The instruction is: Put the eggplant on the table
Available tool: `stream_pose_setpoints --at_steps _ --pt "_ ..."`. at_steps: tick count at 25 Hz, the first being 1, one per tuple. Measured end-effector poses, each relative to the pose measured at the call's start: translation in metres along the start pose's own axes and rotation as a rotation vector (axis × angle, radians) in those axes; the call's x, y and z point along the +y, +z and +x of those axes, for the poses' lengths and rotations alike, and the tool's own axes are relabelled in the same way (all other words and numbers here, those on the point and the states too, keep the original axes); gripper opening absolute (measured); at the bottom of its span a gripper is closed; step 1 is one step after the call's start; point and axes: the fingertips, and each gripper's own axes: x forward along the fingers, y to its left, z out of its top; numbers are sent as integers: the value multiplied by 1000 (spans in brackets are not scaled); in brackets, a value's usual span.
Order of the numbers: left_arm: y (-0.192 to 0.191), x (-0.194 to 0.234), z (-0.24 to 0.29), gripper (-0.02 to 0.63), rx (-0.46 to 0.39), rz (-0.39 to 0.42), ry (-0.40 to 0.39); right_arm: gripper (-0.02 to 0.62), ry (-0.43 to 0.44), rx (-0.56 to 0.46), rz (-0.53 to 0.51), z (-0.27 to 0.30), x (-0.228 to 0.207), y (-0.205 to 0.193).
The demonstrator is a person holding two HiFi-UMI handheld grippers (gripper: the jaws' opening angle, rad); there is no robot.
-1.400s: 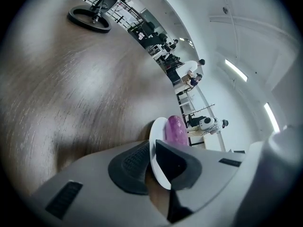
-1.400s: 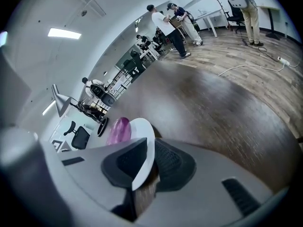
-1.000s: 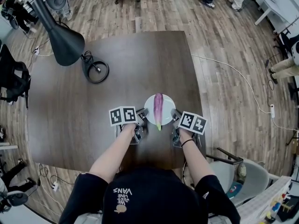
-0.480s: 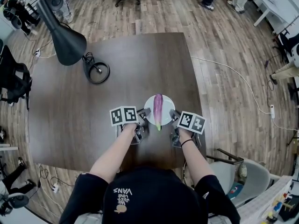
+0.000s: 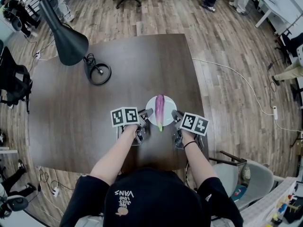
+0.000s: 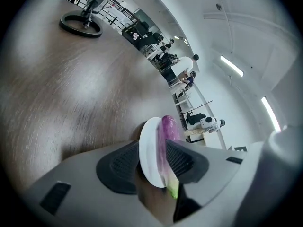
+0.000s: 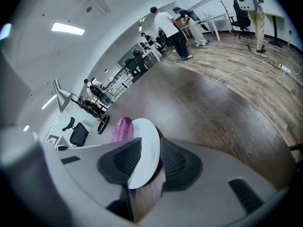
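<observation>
A purple eggplant [image 5: 160, 109] with a green stem end lies lengthwise on a small white plate [image 5: 169, 102] near the front edge of the dark wooden table [image 5: 94, 112]. My left gripper [image 5: 147, 113] is at the plate's left rim. Its jaws are opening, and the plate's rim [image 6: 147, 150] and the eggplant [image 6: 170, 129] lie between the pads. My right gripper [image 5: 175, 115] is at the plate's right rim and is shut on the plate's edge [image 7: 144, 150]. The eggplant [image 7: 123, 128] shows just beyond it.
A black desk lamp [image 5: 66, 41] with a ring base [image 5: 98, 73] stands at the table's far left. Office chairs, people, a cable on the wooden floor and desks surround the table. A grey chair [image 5: 246, 178] stands at the near right.
Hands, plate and eggplant stay where they were. Only the head view has shifted slightly.
</observation>
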Motion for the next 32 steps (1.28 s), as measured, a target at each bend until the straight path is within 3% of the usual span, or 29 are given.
stream_pose_setpoints --at_steps 14,22,32 --pt "11 -34 -29 161 -115 203 -51 115 26 -119 -162 -32 24 15" --pt "19 -61 -58 49 -225 386 -67 43 30 -228 -253 -59 40 24" --pt "10 -96 -100 21 -338 508 -100 20 113 -322 -288 -103 72 20"
